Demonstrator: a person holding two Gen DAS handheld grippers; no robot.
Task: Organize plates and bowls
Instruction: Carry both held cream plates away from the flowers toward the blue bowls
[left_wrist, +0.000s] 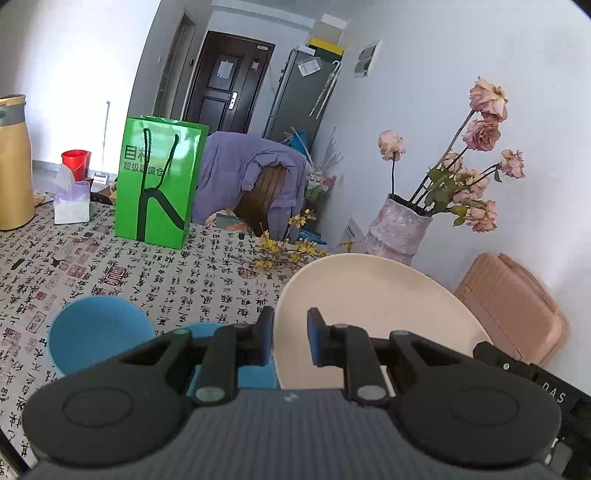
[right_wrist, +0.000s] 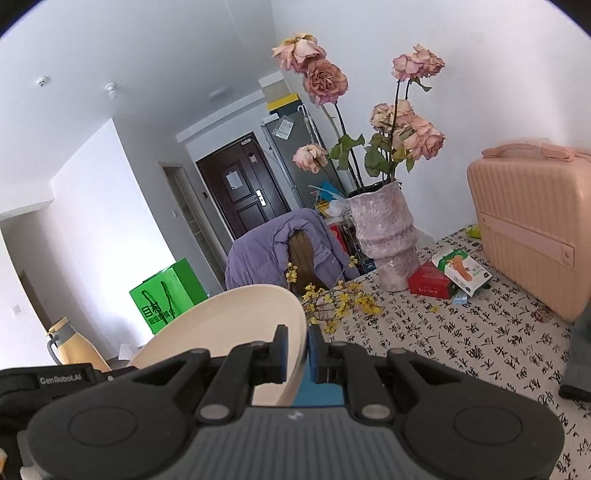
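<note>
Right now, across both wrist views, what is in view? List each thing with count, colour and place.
plate: 1, cream, tilted, rim gripped by both grippers
bowls: 2, blue, on the table under the left gripper
gift bag: 1, green, far on the table
vase of roses: 1, pink, by the wall
suitcase: 1, pink, right end
tissue pack: 1, white, far left
jug: 1, yellow, left edge
left gripper: shut on plate
right gripper: shut on plate
</note>
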